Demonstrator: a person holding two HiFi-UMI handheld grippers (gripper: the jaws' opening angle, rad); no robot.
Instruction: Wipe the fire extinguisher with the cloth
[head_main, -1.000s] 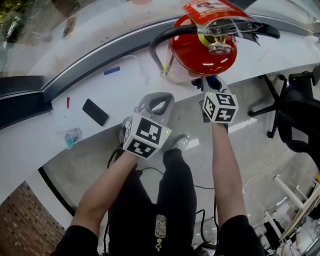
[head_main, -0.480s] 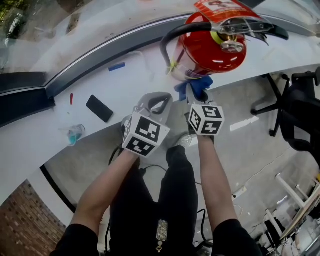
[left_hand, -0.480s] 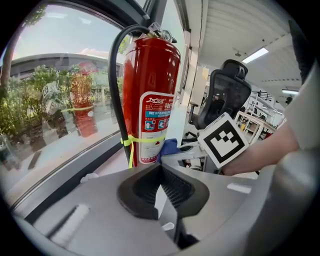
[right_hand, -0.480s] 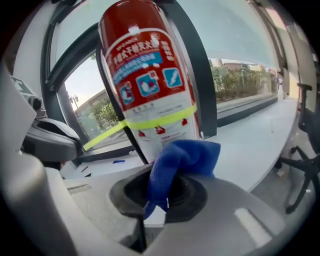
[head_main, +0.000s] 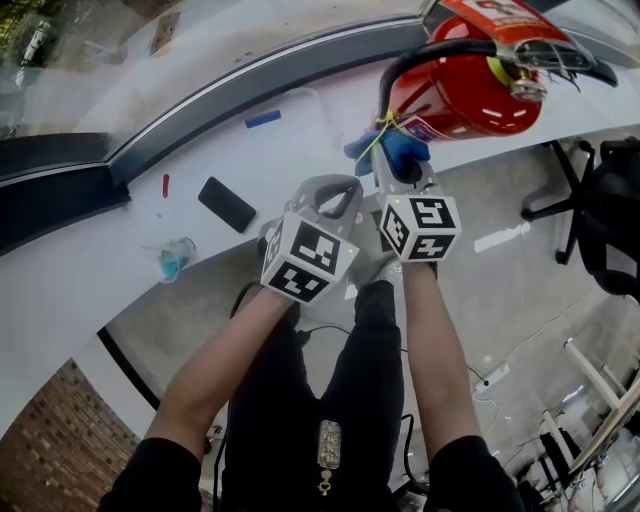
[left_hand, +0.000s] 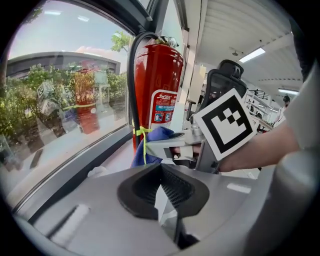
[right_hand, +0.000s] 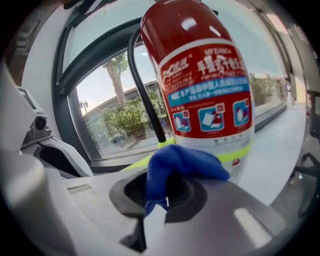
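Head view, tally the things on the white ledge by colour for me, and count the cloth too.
Red: 2, the fire extinguisher and a small red stick
Blue: 2, the cloth and a small blue strip
Black: 1, a phone
Teal and clear: 1, a small crumpled item
Total: 6

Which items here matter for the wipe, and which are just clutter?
Job:
- extinguisher
- cloth
- right gripper, clamped on the cloth

Clutter:
- phone
- blue stick
- red stick
- crumpled plastic
- chair
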